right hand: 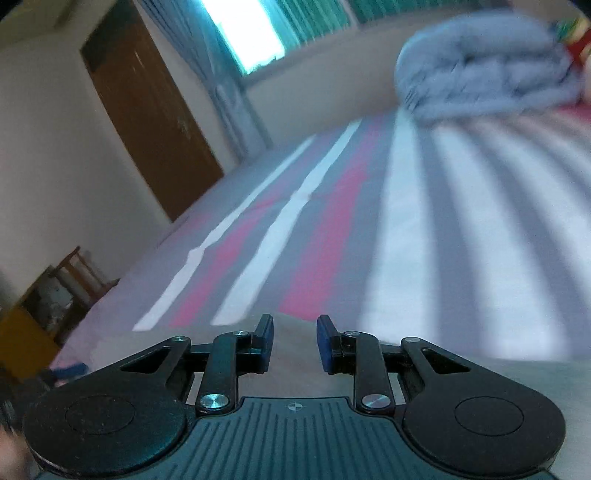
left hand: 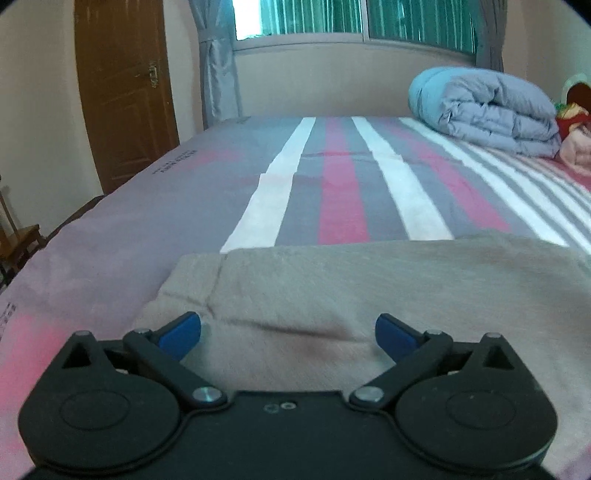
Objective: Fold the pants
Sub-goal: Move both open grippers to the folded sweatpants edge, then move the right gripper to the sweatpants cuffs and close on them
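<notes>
Near the front edge of the bed (left hand: 110, 236) lie the pants (left hand: 369, 295), a beige-grey cloth spread flat on the striped sheet (left hand: 343, 192), one hemmed end reaching toward the left side of the bed. We hold our left gripper (left hand: 288, 334) low over the cloth with its 2 blue-padded fingers (left hand: 181, 334) spread wide, and nothing sits between them; whether the pads touch the fabric we cannot tell.

From the right wrist camera we see our right gripper (right hand: 294, 343) tilted, its fingers (right hand: 266, 341) drawn in to a narrow gap. Pale cloth of the pants (right hand: 295, 369) shows in that gap and below it, but the pads stand apart and we cannot tell that they pinch anything. That picture is blurred.

At the far right corner of the bed sits a rolled blue-grey quilt (left hand: 487, 107), with red and pink bedding (left hand: 576, 140) just beside it. Behind the bed's far edge is a window (left hand: 354, 18) with grey curtains (left hand: 218, 62), and a brown door (left hand: 125, 92) stands in the left wall. A wooden stool (left hand: 22, 243) stands beside the bed's left edge.
</notes>
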`<action>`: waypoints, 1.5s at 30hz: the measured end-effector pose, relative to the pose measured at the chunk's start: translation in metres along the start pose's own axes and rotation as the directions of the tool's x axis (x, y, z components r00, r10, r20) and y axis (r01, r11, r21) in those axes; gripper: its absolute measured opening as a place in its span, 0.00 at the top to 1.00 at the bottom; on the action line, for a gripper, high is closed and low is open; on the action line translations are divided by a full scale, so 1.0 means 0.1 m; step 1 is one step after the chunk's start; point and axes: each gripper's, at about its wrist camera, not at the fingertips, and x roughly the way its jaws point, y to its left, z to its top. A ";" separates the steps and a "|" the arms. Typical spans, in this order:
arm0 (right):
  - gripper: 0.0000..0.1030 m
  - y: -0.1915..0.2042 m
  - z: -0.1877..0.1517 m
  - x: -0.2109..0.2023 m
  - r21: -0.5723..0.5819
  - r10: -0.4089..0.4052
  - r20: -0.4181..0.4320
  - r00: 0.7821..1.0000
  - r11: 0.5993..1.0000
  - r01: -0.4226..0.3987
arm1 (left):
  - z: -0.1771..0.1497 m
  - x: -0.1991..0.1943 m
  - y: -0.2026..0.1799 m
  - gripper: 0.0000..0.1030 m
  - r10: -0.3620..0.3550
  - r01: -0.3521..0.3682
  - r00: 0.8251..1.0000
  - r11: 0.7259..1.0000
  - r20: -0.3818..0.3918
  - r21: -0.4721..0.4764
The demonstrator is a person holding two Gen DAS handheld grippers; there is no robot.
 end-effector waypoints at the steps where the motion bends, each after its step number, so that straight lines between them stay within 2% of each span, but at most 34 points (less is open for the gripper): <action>1: 0.75 -0.12 -0.07 -0.20 -0.004 -0.030 0.005 1.000 1.000 0.030 | -0.01 -0.04 -0.02 0.07 -0.002 0.002 1.000 1.000 0.004 -0.005; 3: 0.75 -0.34 -0.21 -0.48 0.017 -0.114 0.004 0.993 0.993 0.114 | -0.08 -0.08 -0.07 0.07 0.000 0.000 1.000 1.000 -0.017 -0.006; 7: 0.75 -0.75 -0.44 -0.97 0.065 -0.222 -0.038 0.974 0.972 0.224 | -0.20 -0.11 -0.17 0.07 0.006 -0.005 0.999 1.000 -0.047 0.016; 8: 0.74 -0.81 -0.47 -1.04 0.057 -0.263 -0.062 0.963 0.962 0.266 | -0.23 -0.07 -0.20 0.06 0.015 -0.014 0.998 0.999 -0.061 0.031; 9: 0.74 -0.92 -0.54 -1.00 0.053 -0.311 -0.120 0.943 0.946 0.319 | -0.25 -0.05 -0.21 0.06 0.021 -0.019 0.997 0.999 -0.070 0.033; 12: 0.73 -1.11 -0.48 -1.28 0.146 -0.229 -0.151 0.962 0.957 0.250 | -0.22 -0.16 -0.22 0.06 0.020 -0.021 0.997 1.000 -0.075 -0.006; 13: 0.63 -1.09 -0.44 -1.43 0.171 -0.223 -0.128 0.966 0.955 0.243 | -0.21 -0.22 -0.24 0.06 0.006 -0.007 0.998 1.000 -0.067 -0.022; 14: 0.53 -1.06 -0.45 -1.64 0.185 -0.212 -0.067 0.975 0.958 0.221 | -0.21 -0.28 -0.27 0.06 -0.003 0.001 0.998 1.000 -0.057 -0.024; 15: 0.27 -1.07 -0.43 -1.84 0.202 -0.207 -0.002 0.978 0.958 0.203 | -0.22 -0.34 -0.30 0.06 -0.010 0.009 0.999 1.000 -0.048 -0.016; 16: 0.18 -1.08 -0.45 -2.10 0.224 -0.209 0.060 0.976 0.956 0.191 | -0.24 -0.40 -0.35 0.06 -0.015 0.015 0.999 1.000 -0.039 -0.006; 18: 0.19 -1.22 -0.51 -2.53 0.287 -0.219 0.158 0.963 0.943 0.167 | -0.31 -0.49 -0.40 0.06 -0.041 0.040 0.999 0.999 -0.032 -0.010; 20: 0.24 -1.45 -0.60 -2.94 0.397 -0.267 0.238 0.934 0.904 0.158 | -0.43 -0.45 -0.43 0.06 -0.062 0.060 0.995 0.998 -0.076 -0.030; 21: 0.35 -1.63 -0.71 -3.16 0.474 -0.296 0.272 0.916 0.869 0.140 | -0.51 -0.40 -0.43 0.06 -0.073 0.068 0.993 0.996 -0.090 -0.053; 22: 0.41 -1.82 -0.76 -3.26 0.542 -0.327 0.286 0.901 0.830 0.129 | -0.59 -0.38 -0.41 0.06 -0.080 0.075 0.995 0.994 -0.062 -0.077; 23: 0.42 -2.04 -0.86 -3.41 0.621 -0.366 0.290 0.885 0.775 0.117 | -0.66 -0.37 -0.40 0.06 -0.085 0.082 0.996 0.993 -0.031 -0.082; 26: 0.48 -2.47 -1.14 -3.68 0.774 -0.432 0.276 0.858 0.630 0.068 | -0.75 -0.38 -0.41 0.06 -0.072 0.072 0.997 0.994 0.012 -0.078; 28: 0.48 -2.63 -1.25 -3.82 0.808 -0.449 0.276 0.850 0.588 0.048 | -0.74 -0.39 -0.43 0.06 -0.067 0.067 0.998 0.995 0.004 -0.075; 36: 0.48 -2.95 -1.29 -3.71 0.868 -0.418 0.221 0.881 0.496 0.017 | -0.72 -0.40 -0.44 0.06 -0.057 0.057 0.998 0.996 -0.002 -0.072; 37: 0.59 -2.96 -1.29 -3.67 0.868 -0.421 0.221 0.880 0.496 0.020 | -0.72 -0.40 -0.45 0.06 -0.056 0.056 0.998 0.996 -0.003 -0.072; 38: 0.63 -2.93 -1.23 -3.67 0.861 -0.437 0.215 0.873 0.507 0.042 | -0.72 -0.40 -0.45 0.06 -0.055 0.055 0.998 0.996 -0.004 -0.072; 40: 0.63 -2.83 -1.24 -3.71 0.850 -0.440 0.249 0.863 0.526 0.023 | -0.72 -0.39 -0.46 0.06 -0.052 0.052 0.999 0.996 -0.001 -0.070; 42: 0.63 -2.84 -1.21 -3.65 0.838 -0.420 0.244 0.874 0.545 0.028 | -0.72 -0.39 -0.46 0.06 -0.048 0.048 0.999 0.996 0.002 -0.069; 45: 0.63 -2.95 -1.18 -3.51 0.843 -0.414 0.213 0.885 0.536 0.048 | -0.72 -0.39 -0.47 0.06 -0.046 0.046 0.999 0.997 0.000 -0.068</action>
